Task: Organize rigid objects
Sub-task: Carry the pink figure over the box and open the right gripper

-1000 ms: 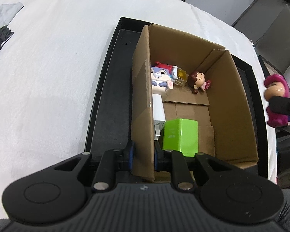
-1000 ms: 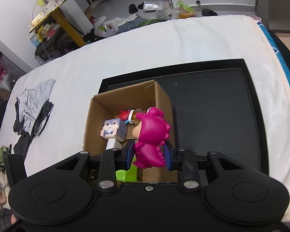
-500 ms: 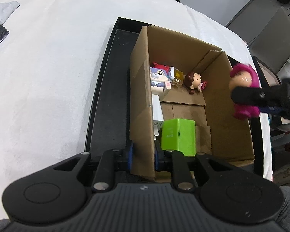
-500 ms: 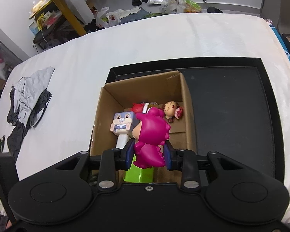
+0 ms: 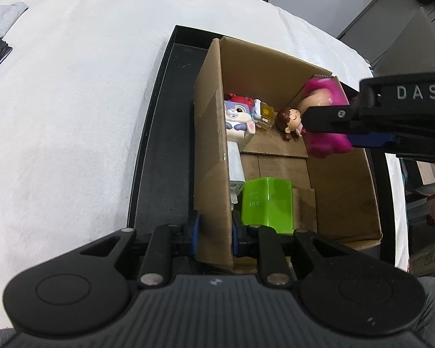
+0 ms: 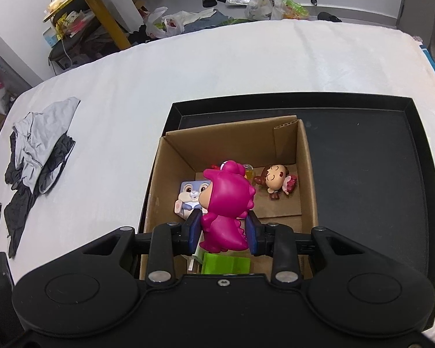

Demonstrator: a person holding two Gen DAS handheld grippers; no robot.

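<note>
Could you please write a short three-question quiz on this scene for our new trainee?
1. True or false: the right gripper holds the pink dinosuit figure over the cardboard box.
2. What does the left gripper clamp? A) the box wall B) the green block C) the black tray
3. Fill in: the brown-haired doll lies on the box ____.

Key: 1 true; 2 A; 3 floor.

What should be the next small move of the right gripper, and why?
Probably lower the pink dinosaur figure to the bare cardboard floor and release. The right gripper holds it above the open cardboard box, which the left gripper steadies by its wall.
</note>
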